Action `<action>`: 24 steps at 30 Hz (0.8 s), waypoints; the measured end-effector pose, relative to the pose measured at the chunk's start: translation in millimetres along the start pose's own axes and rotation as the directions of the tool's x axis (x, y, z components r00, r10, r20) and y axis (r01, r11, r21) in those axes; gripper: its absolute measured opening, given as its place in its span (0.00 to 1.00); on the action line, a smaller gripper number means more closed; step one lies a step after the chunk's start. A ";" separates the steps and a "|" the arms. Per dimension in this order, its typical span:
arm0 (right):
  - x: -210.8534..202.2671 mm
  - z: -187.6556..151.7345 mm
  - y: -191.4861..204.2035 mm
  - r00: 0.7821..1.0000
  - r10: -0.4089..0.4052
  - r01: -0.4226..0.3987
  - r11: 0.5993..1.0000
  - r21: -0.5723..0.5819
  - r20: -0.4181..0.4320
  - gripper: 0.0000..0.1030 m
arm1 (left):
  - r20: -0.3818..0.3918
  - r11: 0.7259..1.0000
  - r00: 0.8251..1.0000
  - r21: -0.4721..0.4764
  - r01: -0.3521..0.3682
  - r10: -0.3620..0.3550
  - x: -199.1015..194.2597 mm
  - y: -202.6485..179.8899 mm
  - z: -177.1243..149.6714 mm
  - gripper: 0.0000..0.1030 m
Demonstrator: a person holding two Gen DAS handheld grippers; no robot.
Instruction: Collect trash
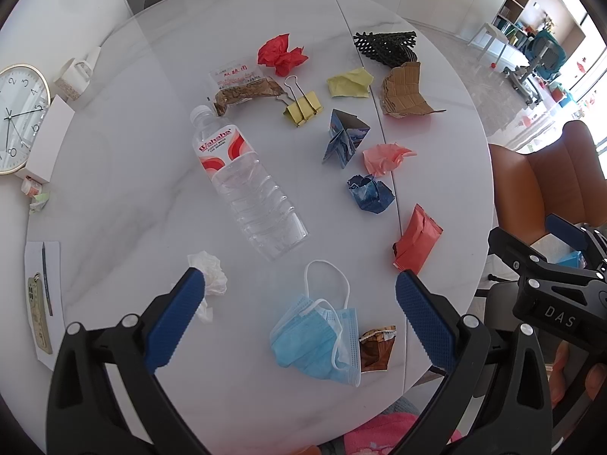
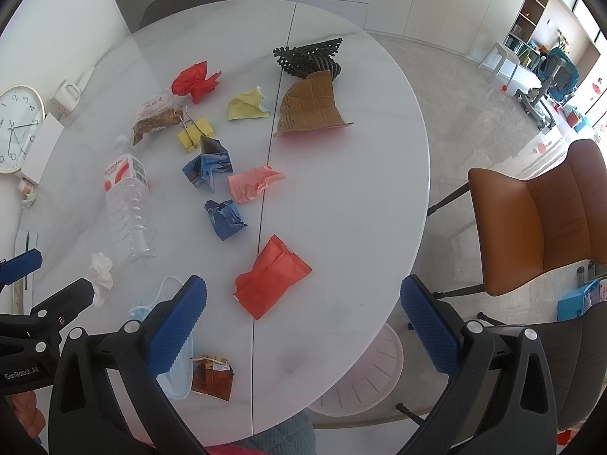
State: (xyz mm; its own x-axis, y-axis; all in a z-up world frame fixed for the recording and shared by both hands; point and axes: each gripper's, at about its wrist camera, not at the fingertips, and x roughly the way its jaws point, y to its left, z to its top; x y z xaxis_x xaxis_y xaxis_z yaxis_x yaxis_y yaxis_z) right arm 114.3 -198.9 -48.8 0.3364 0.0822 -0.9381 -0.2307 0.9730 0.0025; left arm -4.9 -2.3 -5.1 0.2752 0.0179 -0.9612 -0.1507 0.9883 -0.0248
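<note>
The left gripper (image 1: 299,318) is held wide open and empty above the near edge of a round white marble table (image 1: 114,189), with a crumpled light-blue face mask (image 1: 315,337) lying between its blue-padded fingers (image 1: 174,318). The right gripper (image 2: 303,318) is likewise spread open, with nothing held. Trash is scattered across the tabletop: a clear plastic water bottle (image 1: 246,189) lying on its side, a crumpled white tissue (image 1: 210,276) near the left finger, a flattened red foil packet (image 2: 271,276), a brown snack wrapper (image 2: 212,377) just beside the mask, and a torn piece of brown cardboard (image 2: 311,102) farther away.
</note>
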 end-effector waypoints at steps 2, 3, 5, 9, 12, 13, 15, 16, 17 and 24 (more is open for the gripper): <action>0.1 -0.3 0.3 1.000 0.000 0.000 1.000 -0.001 0.000 0.98 | -0.001 1.000 1.000 0.000 0.001 -0.001 0.0 0.1 0.0 0.94; 0.1 -0.3 0.2 1.000 0.000 0.000 1.000 -0.001 0.000 0.98 | -0.001 1.000 1.000 0.000 0.001 -0.001 0.0 0.0 0.0 0.94; 0.2 -0.7 0.3 1.000 0.000 0.000 1.000 0.000 0.001 0.98 | -0.001 1.000 1.000 0.001 -0.001 0.001 -0.2 -0.5 -0.6 0.94; 0.2 -0.8 0.3 1.000 0.000 0.000 1.000 0.001 0.000 0.98 | 0.000 1.000 1.000 0.001 -0.001 0.001 -0.1 -0.4 -0.6 0.94; 0.0 -1.2 0.2 1.000 -0.001 0.001 1.000 0.001 0.000 0.98 | -0.002 1.000 1.000 0.001 0.000 0.000 -0.1 -0.2 -1.0 0.94; 0.2 -2.5 0.7 1.000 -0.001 0.001 1.000 0.002 -0.001 0.98 | -0.001 1.000 1.000 0.001 -0.001 0.001 -0.1 -0.5 -0.4 0.94; 1.0 -0.4 0.7 1.000 -0.001 0.001 1.000 0.000 -0.001 0.98 | -0.001 1.000 1.000 0.001 -0.001 0.001 -0.1 -0.4 -0.3 0.94; 0.8 -0.4 0.5 1.000 -0.002 0.002 1.000 0.000 -0.001 0.98 | -0.002 1.000 1.000 0.001 -0.001 0.001 -0.1 -0.4 -0.3 0.94; 1.0 -1.6 1.3 1.000 -0.002 0.002 1.000 -0.001 0.000 0.98 | -0.002 1.000 1.000 0.001 -0.001 0.001 -0.1 -0.3 -0.3 0.94; 1.0 -0.7 0.5 1.000 -0.001 0.001 1.000 0.001 0.000 0.98 | -0.003 1.000 1.000 0.001 -0.002 0.002 1.3 -1.0 -1.7 0.94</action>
State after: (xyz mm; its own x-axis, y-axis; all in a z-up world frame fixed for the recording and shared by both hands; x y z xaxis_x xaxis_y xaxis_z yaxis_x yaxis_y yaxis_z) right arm 113.9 -198.5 -50.0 0.3365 0.0810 -0.9382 -0.2293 0.9734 0.0018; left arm -6.0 -3.5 -6.8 0.2717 0.0198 -0.9622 -0.1501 0.9884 -0.0221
